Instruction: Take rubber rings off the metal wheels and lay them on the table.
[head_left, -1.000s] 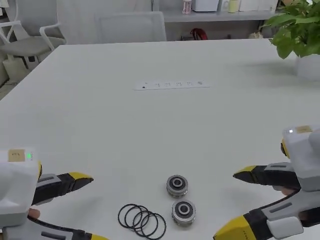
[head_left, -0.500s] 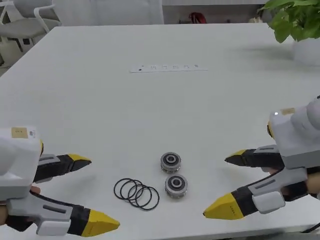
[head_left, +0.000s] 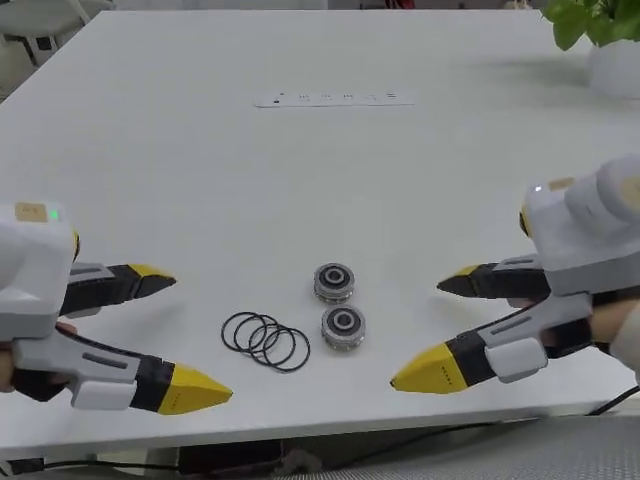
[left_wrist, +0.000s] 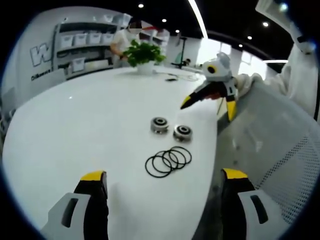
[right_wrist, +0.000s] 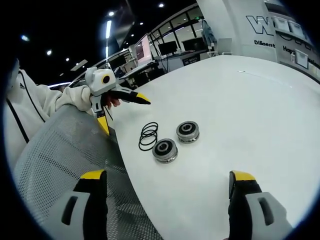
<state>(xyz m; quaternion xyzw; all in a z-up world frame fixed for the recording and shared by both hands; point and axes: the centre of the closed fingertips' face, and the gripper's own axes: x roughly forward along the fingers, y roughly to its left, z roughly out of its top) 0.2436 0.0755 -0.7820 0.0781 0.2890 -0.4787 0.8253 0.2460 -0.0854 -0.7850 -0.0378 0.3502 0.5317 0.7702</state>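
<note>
Black rubber rings (head_left: 265, 341) lie overlapping on the white table (head_left: 320, 180), just left of two metal wheels (head_left: 343, 327) that rest flat, bores up, one behind the other. The left gripper (head_left: 197, 337) and the right gripper (head_left: 418, 333) hover with jaws spread wide and empty, pointing inward with the wheels between them. The right sits nearer the wheels, so it looks better placed to reach in.
</note>
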